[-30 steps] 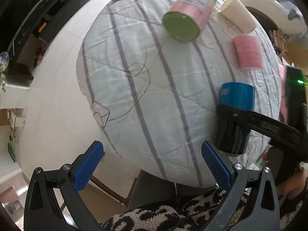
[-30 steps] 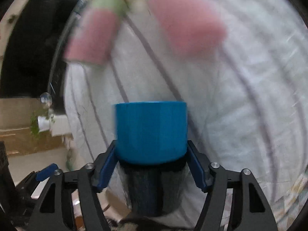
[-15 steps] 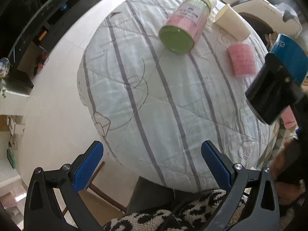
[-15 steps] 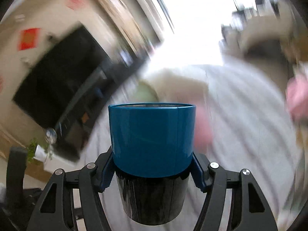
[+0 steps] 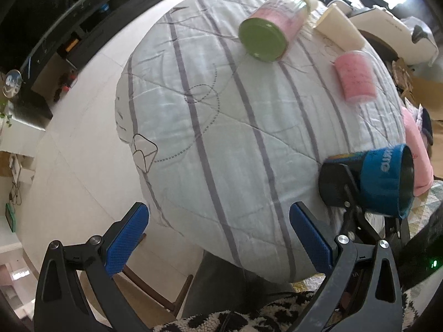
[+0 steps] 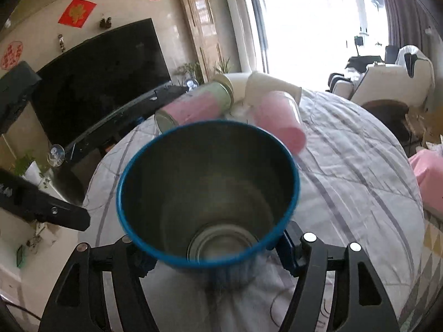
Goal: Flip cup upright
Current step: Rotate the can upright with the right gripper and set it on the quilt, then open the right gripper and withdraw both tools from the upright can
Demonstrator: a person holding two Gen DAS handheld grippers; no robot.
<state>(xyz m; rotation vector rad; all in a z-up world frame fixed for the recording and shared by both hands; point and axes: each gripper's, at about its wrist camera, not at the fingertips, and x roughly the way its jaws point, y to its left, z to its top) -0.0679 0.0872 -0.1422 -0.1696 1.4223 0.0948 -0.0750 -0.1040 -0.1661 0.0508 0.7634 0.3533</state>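
The right gripper (image 6: 213,251) clamps the blue cup (image 6: 207,193) by its dark base, mouth tilted toward its camera above the striped quilt (image 6: 346,166). White lettering on the cup's blue band (image 5: 387,163) is too partial to read. The left gripper (image 5: 218,238) hangs spread and empty, the cup to its right.

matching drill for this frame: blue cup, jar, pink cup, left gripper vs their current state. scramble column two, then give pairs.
Column 1:
1. blue cup
2. jar
3. pink cup
4. left gripper

Column 2:
A. open, holding nothing
B. on its side, green base toward the left camera
C. held in the right gripper, mouth toward the right camera
D. mouth down on the quilt, alone

Pairs: 1-C, 2-B, 3-D, 4-A
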